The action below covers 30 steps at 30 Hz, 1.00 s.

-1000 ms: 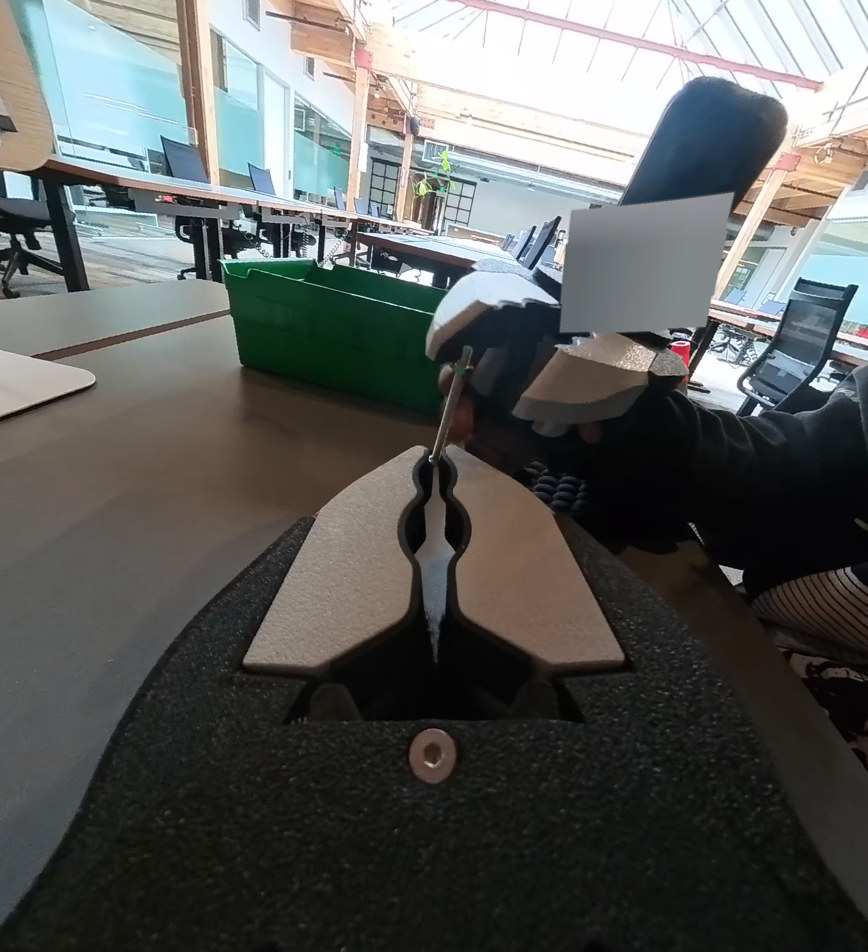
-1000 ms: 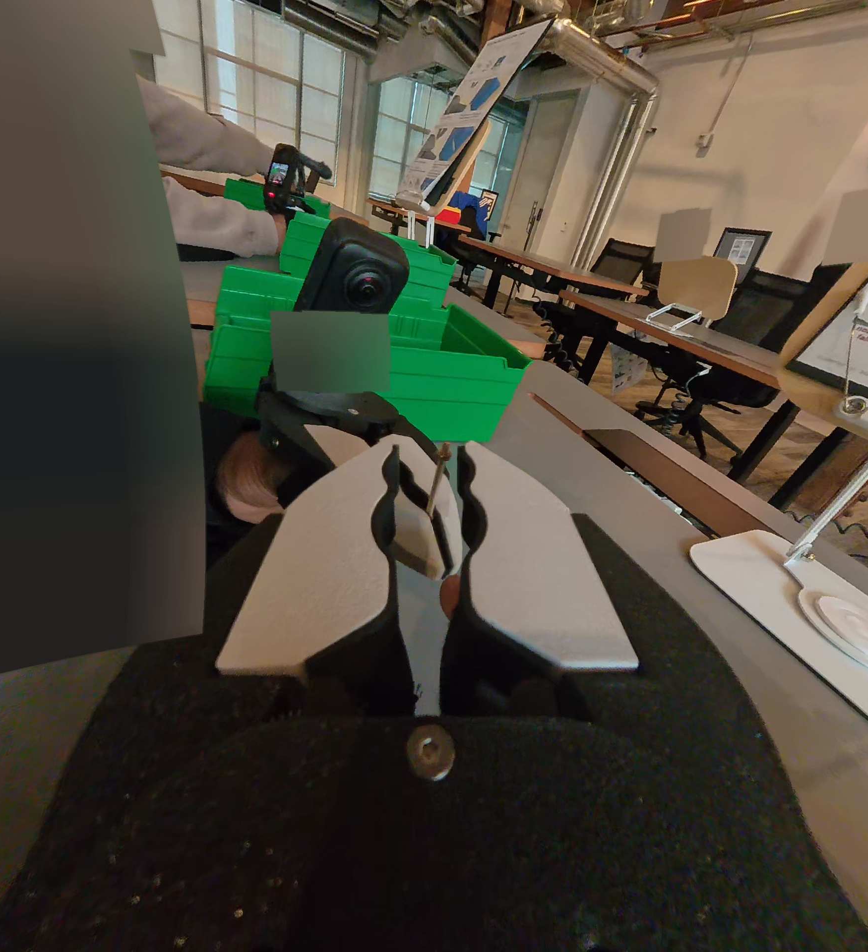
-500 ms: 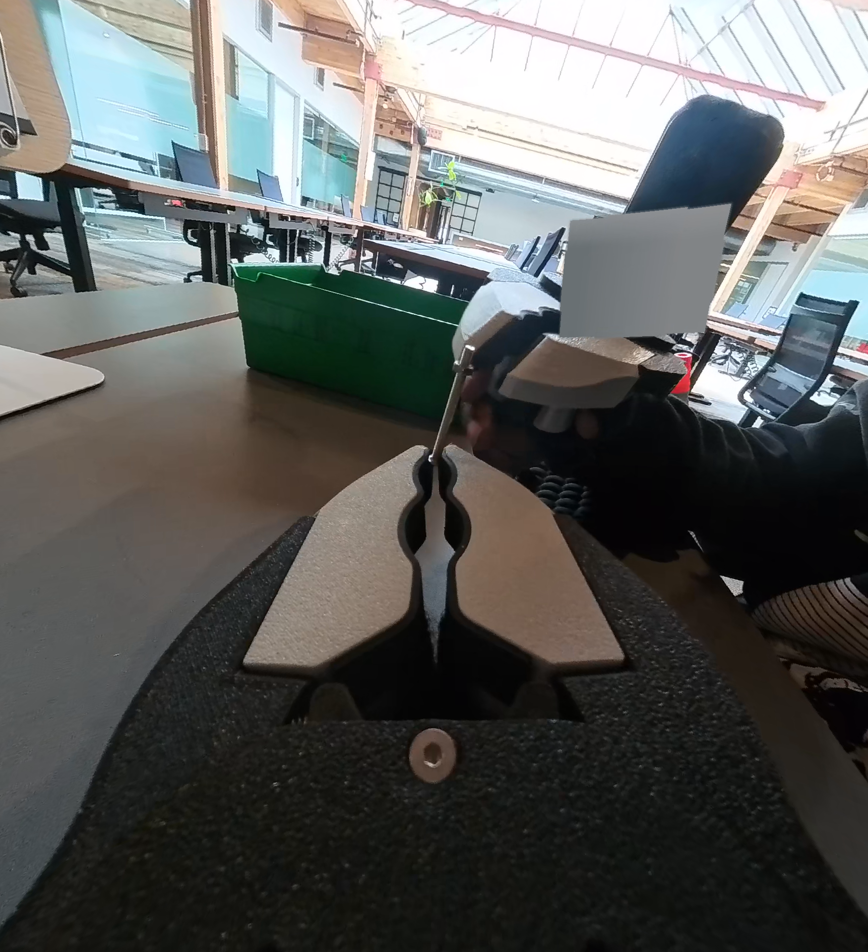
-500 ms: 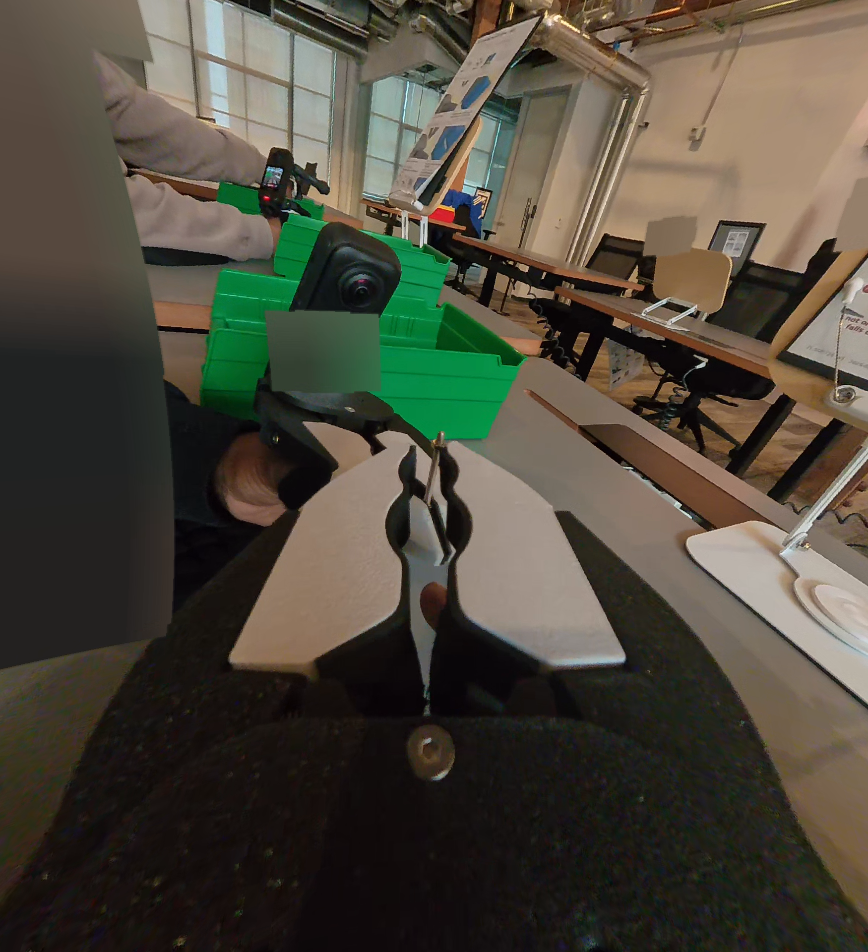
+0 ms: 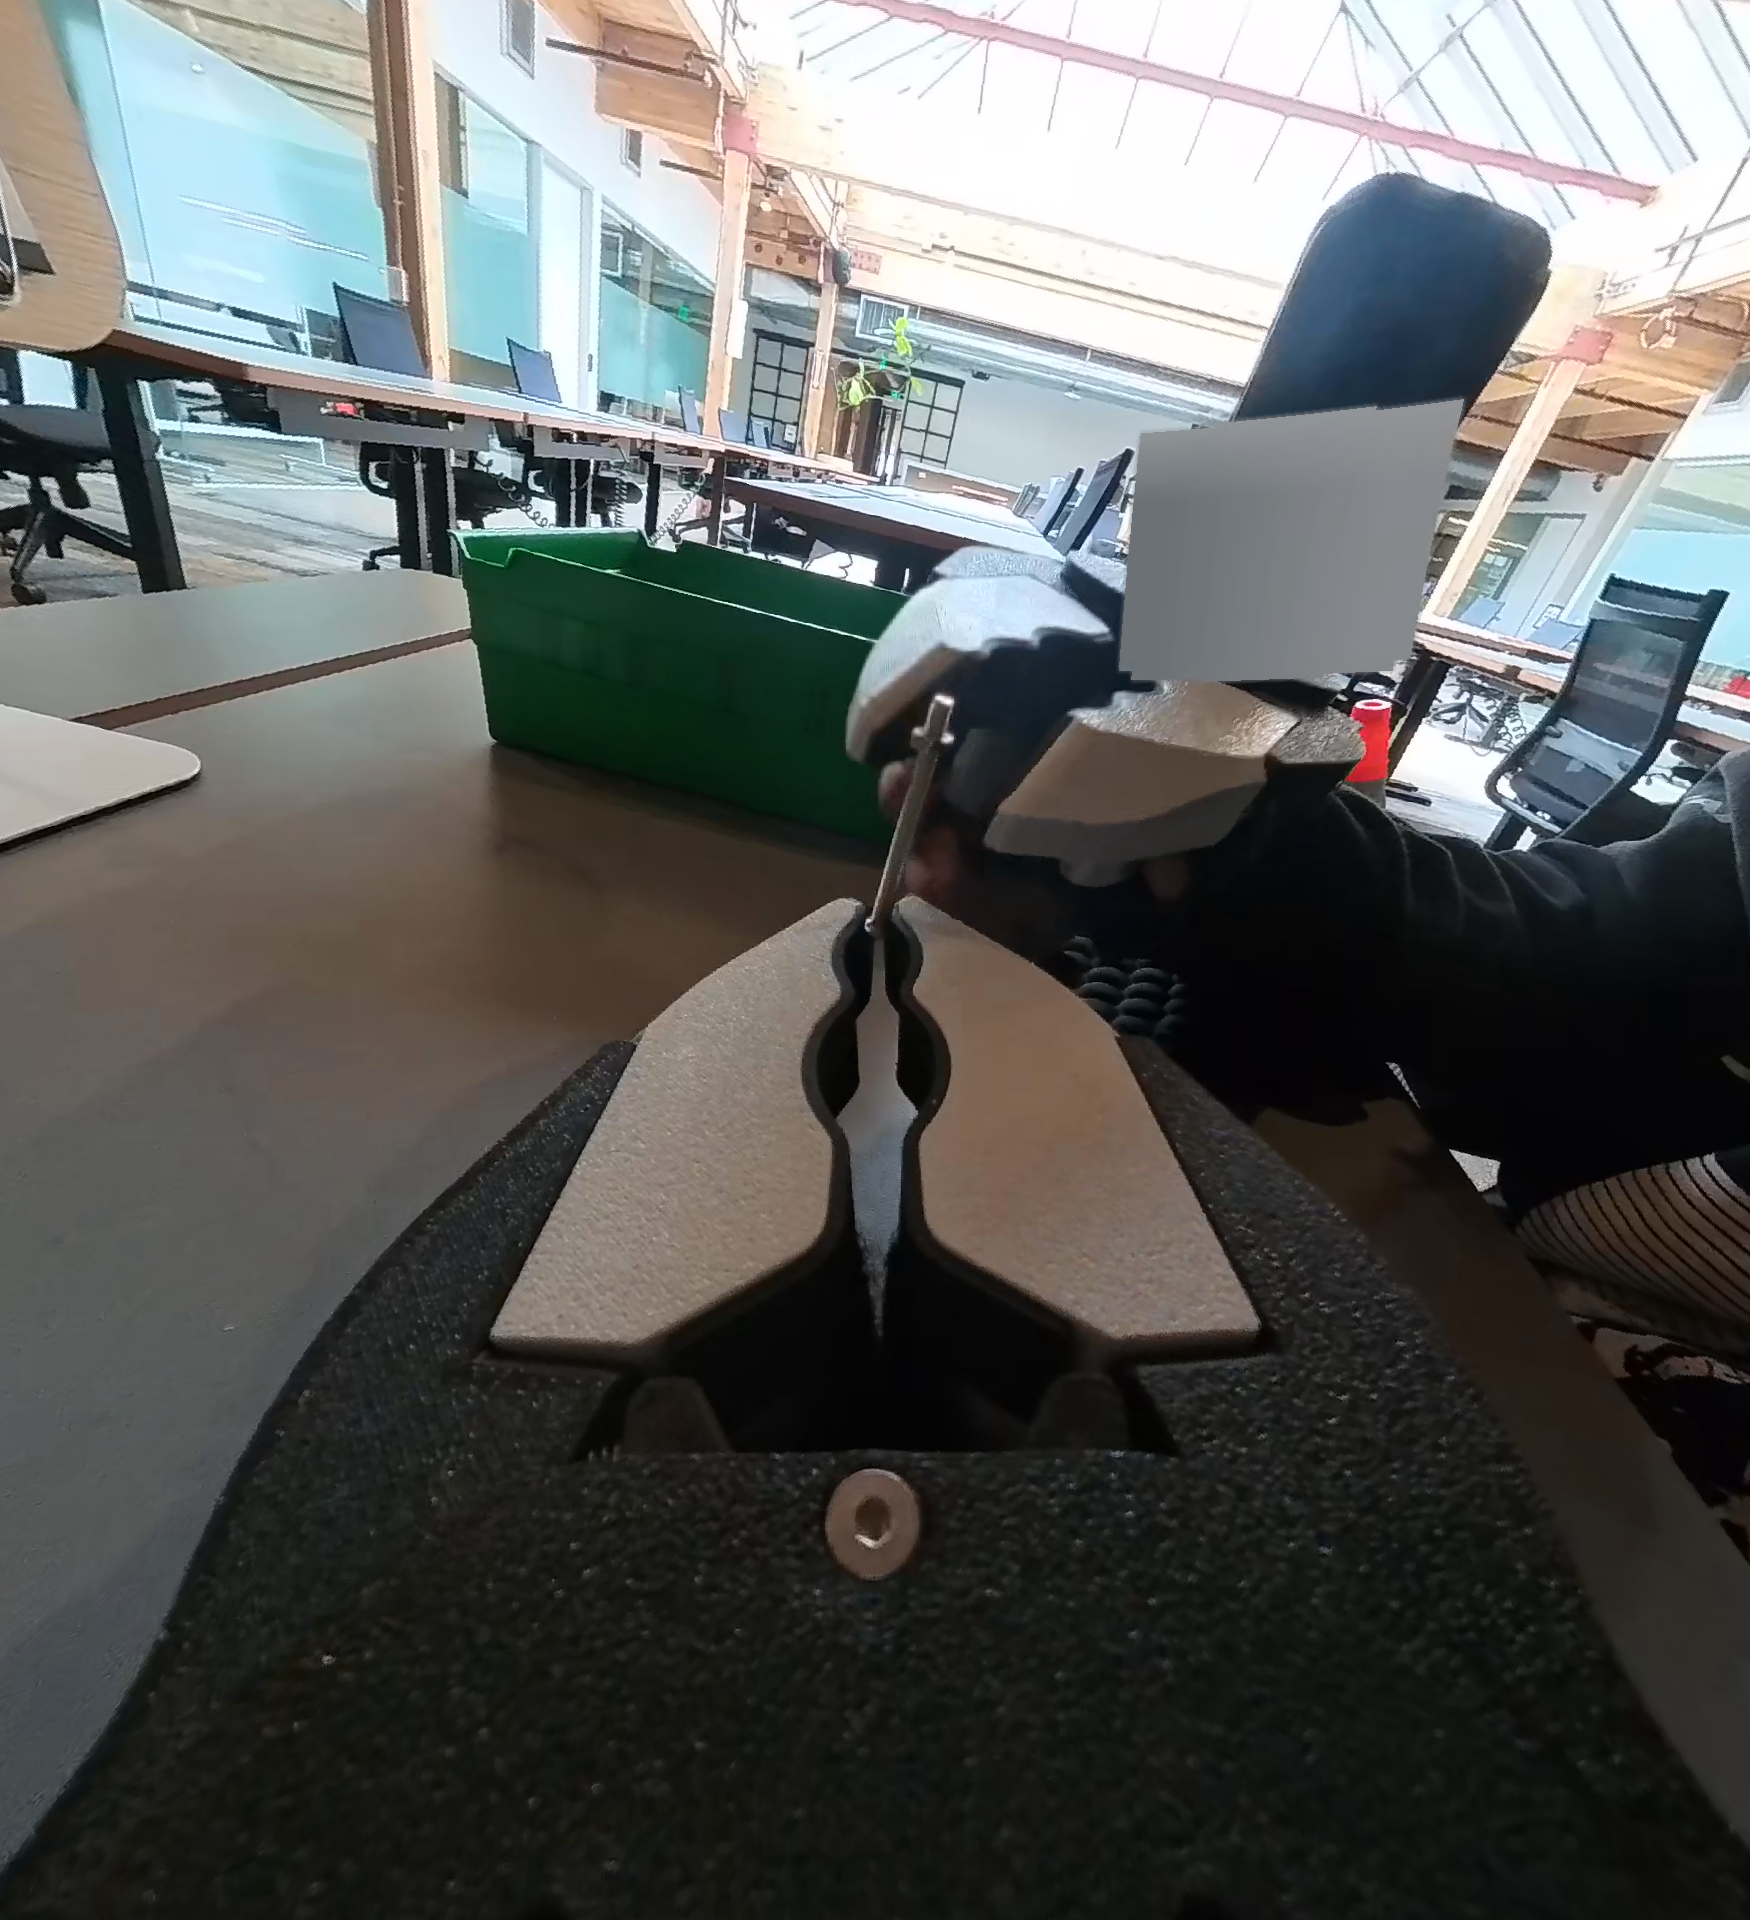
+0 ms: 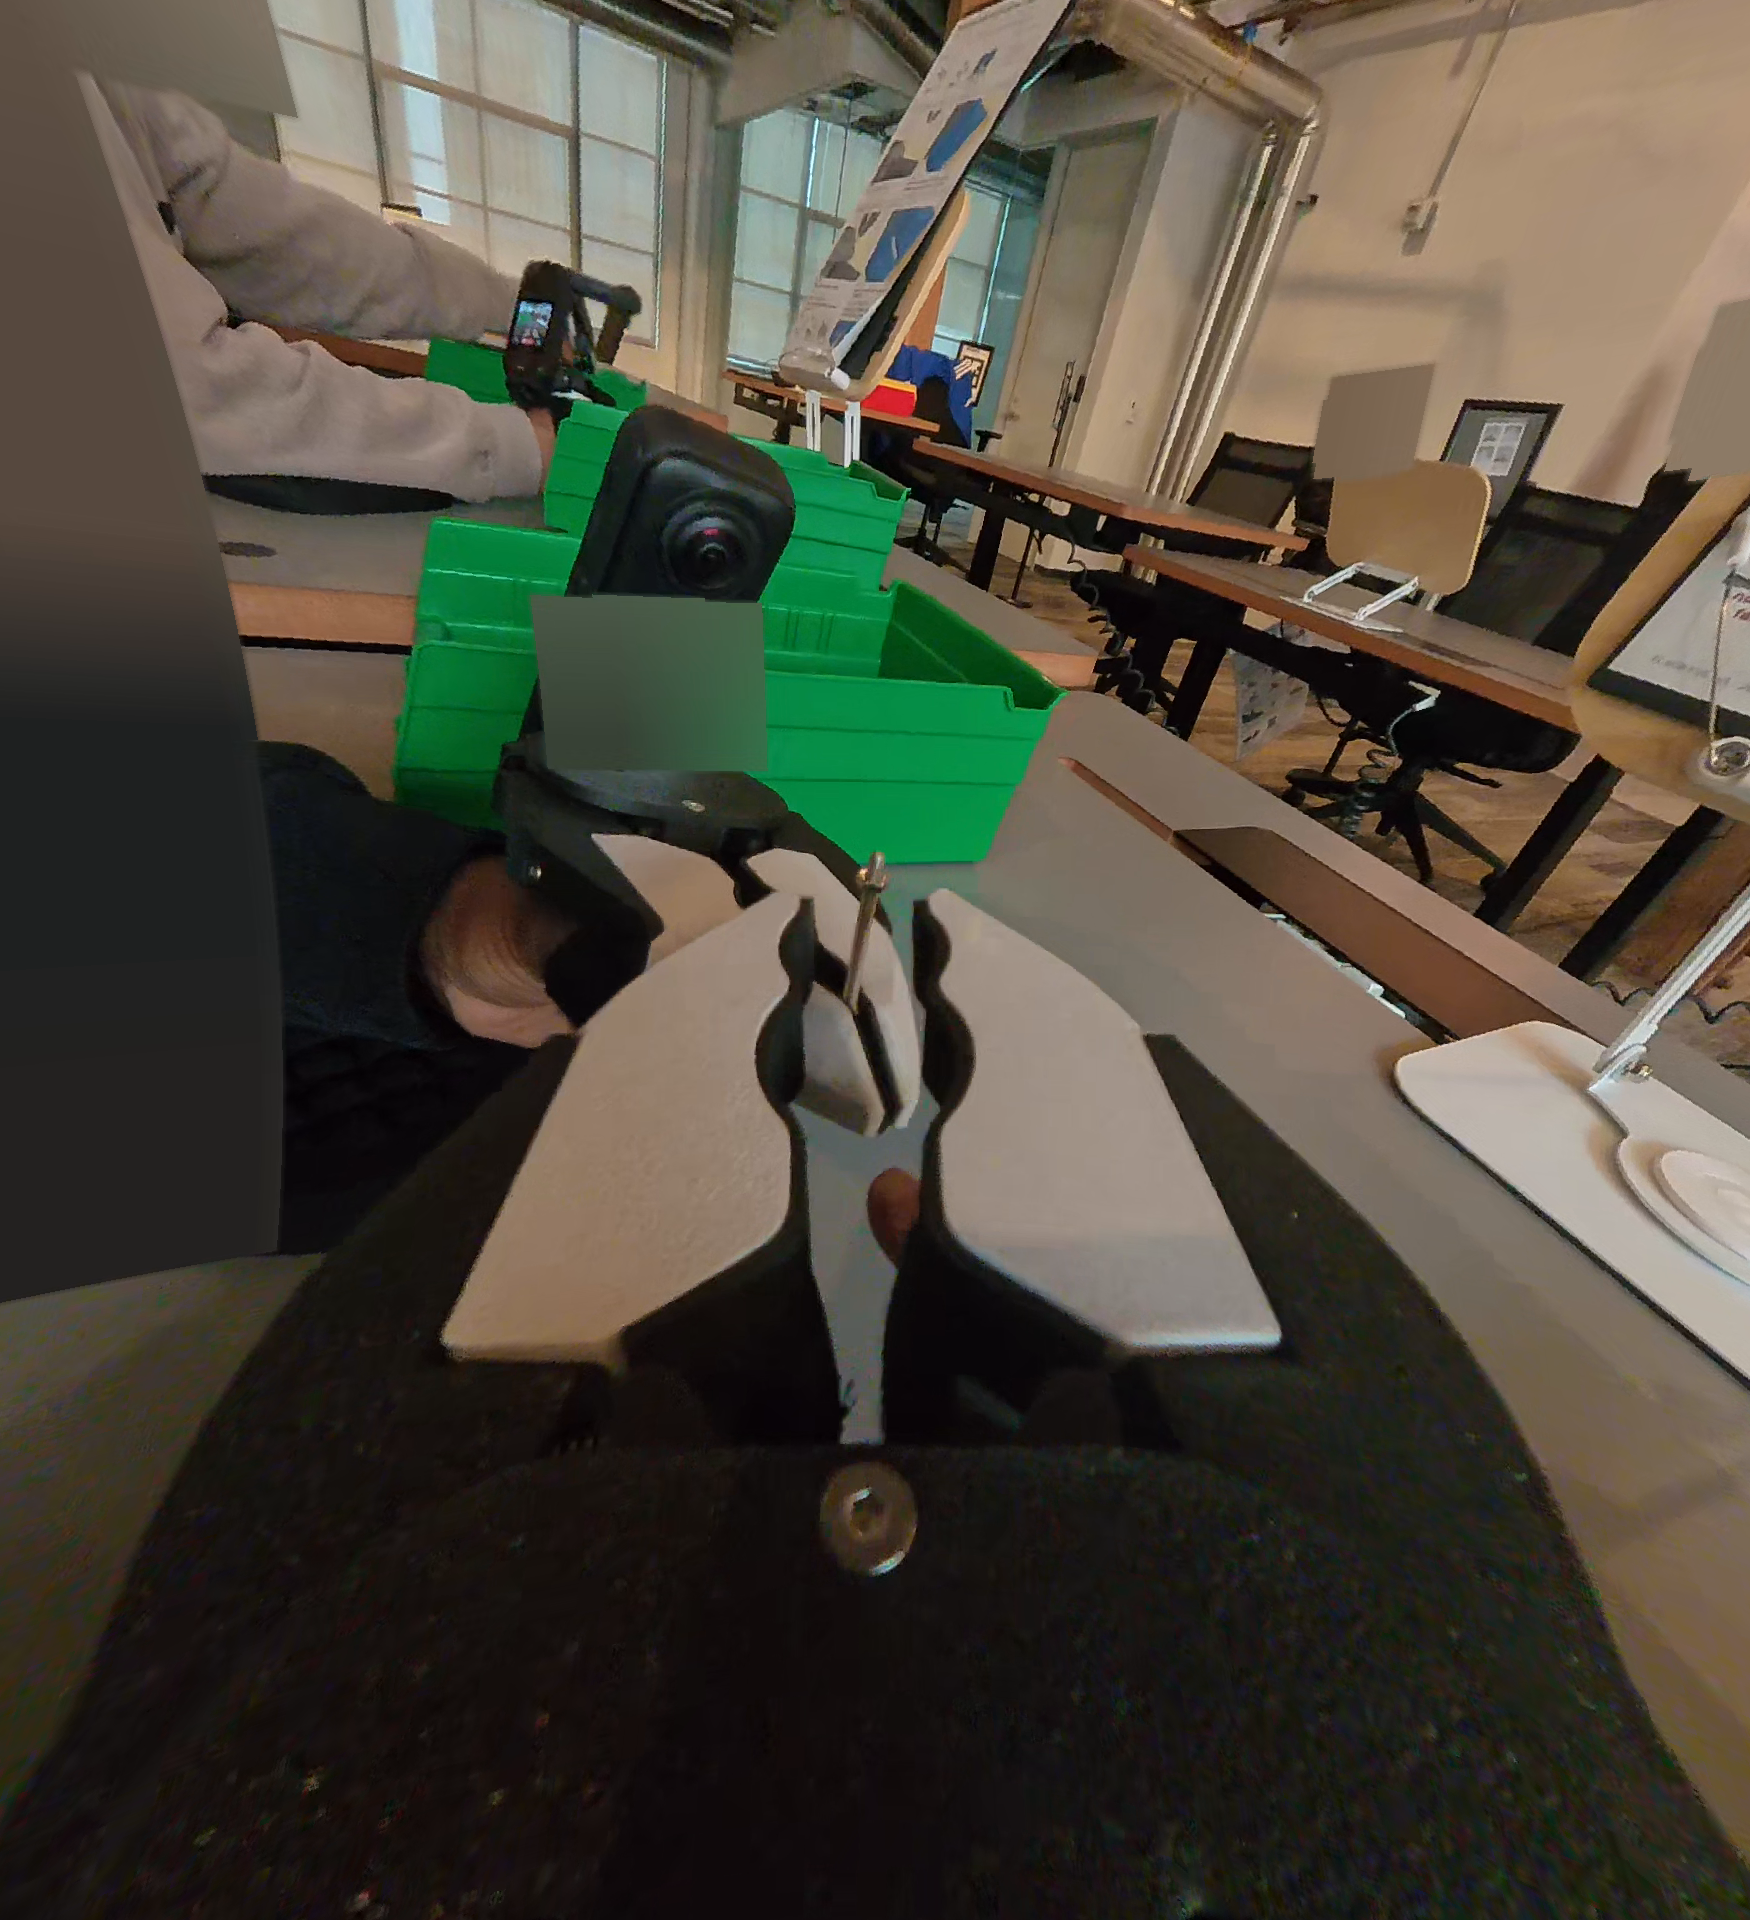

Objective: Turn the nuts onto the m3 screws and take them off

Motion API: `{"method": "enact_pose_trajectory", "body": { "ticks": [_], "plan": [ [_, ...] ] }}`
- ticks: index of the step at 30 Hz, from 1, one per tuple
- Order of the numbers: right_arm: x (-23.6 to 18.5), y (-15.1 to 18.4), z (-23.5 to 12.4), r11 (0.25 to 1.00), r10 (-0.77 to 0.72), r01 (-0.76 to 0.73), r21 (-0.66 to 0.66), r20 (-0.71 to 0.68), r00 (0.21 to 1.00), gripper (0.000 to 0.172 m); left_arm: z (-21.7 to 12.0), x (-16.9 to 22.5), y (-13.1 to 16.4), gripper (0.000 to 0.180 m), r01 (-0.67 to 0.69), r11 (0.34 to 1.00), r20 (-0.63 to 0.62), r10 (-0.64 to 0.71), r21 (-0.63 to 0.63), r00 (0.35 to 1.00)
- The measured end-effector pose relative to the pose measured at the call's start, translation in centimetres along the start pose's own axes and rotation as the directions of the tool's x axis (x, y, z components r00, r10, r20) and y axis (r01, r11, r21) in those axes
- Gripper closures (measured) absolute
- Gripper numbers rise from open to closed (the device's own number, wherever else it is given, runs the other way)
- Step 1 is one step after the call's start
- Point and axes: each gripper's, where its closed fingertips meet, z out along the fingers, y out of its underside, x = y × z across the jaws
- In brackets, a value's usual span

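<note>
In the left wrist view, the left claw (image 5: 883, 920) is pinching the lower end of the thin screw (image 5: 907, 821), which is tilting up over the desk (image 5: 227, 987), a nut (image 5: 935, 730) sitting near its top. In the right wrist view, the right claw (image 6: 858, 914) is standing narrowly parted around that screw (image 6: 863, 945) without touching it.

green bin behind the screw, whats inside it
From the left wrist view, the green bin shows only its outer wall and the upper inner walls; no contents are visible. Its floor is hidden by the near wall, and the right gripper covers its right end.
</note>
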Motion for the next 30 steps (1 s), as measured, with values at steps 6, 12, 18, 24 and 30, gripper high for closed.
{"method": "enact_pose_trajectory", "body": {
  "ticks": [6,12,18,24,30],
  "plan": [
    [-0.43,-0.43,0.1,0.999,-0.025,0.024,0.022,0.012,1.0,0.153,0.05,0.01,0.05,0.18,0.0,1.0,-0.001,0.0,-0.004,1.0],
    [-0.44,-0.61,-0.32,1.0,-0.008,0.007,0.023,0.019,1.0,0.165,-0.04,-0.12,-0.06,0.18,0.007,1.0,0.005,-0.007,0.004,1.0],
    [-0.15,-0.51,-0.09,0.999,-0.021,0.021,0.025,-0.002,1.0,0.157,0.01,0.0,0.01,0.179,0.001,1.0,0.0,-0.001,-0.001,1.0],
    [-0.31,-0.46,0.11,0.999,-0.026,0.026,0.023,0.006,1.0,0.152,0.1,0.19,0.13,0.179,-0.007,1.0,-0.008,0.007,-0.011,1.0],
    [-0.48,-0.4,0.14,0.999,-0.032,0.032,0.016,0.013,0.999,0.156,0.1,0.17,0.13,0.179,-0.007,1.0,-0.007,0.007,-0.011,1.0]
  ]
}}
